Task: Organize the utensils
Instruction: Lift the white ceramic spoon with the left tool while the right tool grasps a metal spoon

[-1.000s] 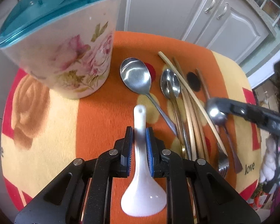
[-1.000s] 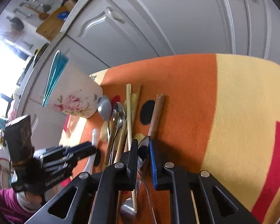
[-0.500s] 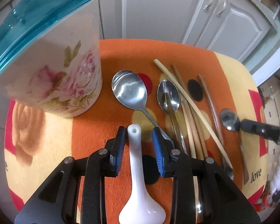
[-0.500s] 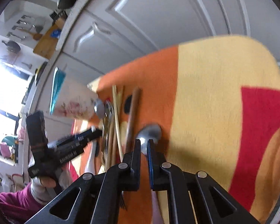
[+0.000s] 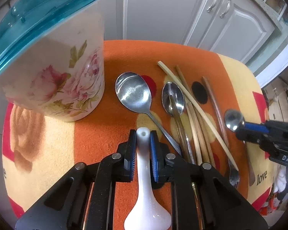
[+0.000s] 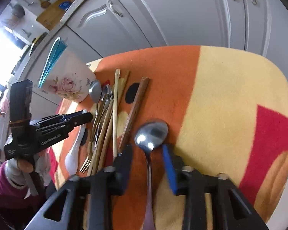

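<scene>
My left gripper (image 5: 143, 134) has its jaws closing, and the blue pads press on the handle of a white ceramic spoon (image 5: 146, 207) lying on the orange cloth. My right gripper (image 6: 147, 147) has its jaws opening. They stand apart on either side of the thin handle of a small metal spoon (image 6: 151, 133) without touching it. That spoon rests on the cloth, right of the pile. A floral utensil holder with a teal rim (image 5: 67, 76) stands at the back left. The left wrist view shows the right gripper (image 5: 240, 128) at the small spoon (image 5: 232, 118).
A large metal spoon (image 5: 133, 92), another spoon (image 5: 172, 97), several wooden chopsticks (image 5: 194, 103) and a fork (image 5: 234, 178) lie side by side in the middle. The orange and yellow cloth (image 6: 230, 95) covers a small round-cornered table. White cabinet doors (image 5: 163, 9) stand behind it.
The left jaws spread around the white spoon's handle, then closed on it again. The right gripper moved the small spoon rightward out of the pile, and its jaws have parted.
</scene>
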Available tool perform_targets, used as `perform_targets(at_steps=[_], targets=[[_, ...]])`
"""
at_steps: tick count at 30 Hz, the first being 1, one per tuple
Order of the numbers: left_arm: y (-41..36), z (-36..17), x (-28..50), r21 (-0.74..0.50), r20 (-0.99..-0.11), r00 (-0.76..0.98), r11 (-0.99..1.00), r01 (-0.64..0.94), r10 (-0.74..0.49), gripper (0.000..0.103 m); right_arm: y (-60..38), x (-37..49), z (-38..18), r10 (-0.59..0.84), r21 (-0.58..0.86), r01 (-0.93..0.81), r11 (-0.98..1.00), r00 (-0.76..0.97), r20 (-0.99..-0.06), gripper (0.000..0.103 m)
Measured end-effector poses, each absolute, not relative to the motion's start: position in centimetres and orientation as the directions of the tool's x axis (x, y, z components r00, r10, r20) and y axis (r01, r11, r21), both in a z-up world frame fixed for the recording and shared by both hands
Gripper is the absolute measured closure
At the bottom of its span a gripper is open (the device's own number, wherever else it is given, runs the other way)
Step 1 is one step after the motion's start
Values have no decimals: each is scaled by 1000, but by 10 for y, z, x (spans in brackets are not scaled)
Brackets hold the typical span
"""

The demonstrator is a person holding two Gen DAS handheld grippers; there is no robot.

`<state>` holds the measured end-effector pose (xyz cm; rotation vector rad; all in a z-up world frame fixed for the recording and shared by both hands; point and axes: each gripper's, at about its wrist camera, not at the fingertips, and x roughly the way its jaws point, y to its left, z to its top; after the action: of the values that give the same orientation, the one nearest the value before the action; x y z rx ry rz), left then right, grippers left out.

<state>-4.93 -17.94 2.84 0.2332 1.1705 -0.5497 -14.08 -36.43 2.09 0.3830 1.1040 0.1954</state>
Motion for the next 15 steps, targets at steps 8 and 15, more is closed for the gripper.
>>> perform_targets(at_steps=[8,15], targets=[[-159,43,-54,-215,-904,224,842,495,-363,91,-356,-153,34,329,375,6,927,467,-821,99],[-148,71,-63,-251,-877,242,827,503,-415,91,-359,-169,64,350,426,13,905,549,-759,101]])
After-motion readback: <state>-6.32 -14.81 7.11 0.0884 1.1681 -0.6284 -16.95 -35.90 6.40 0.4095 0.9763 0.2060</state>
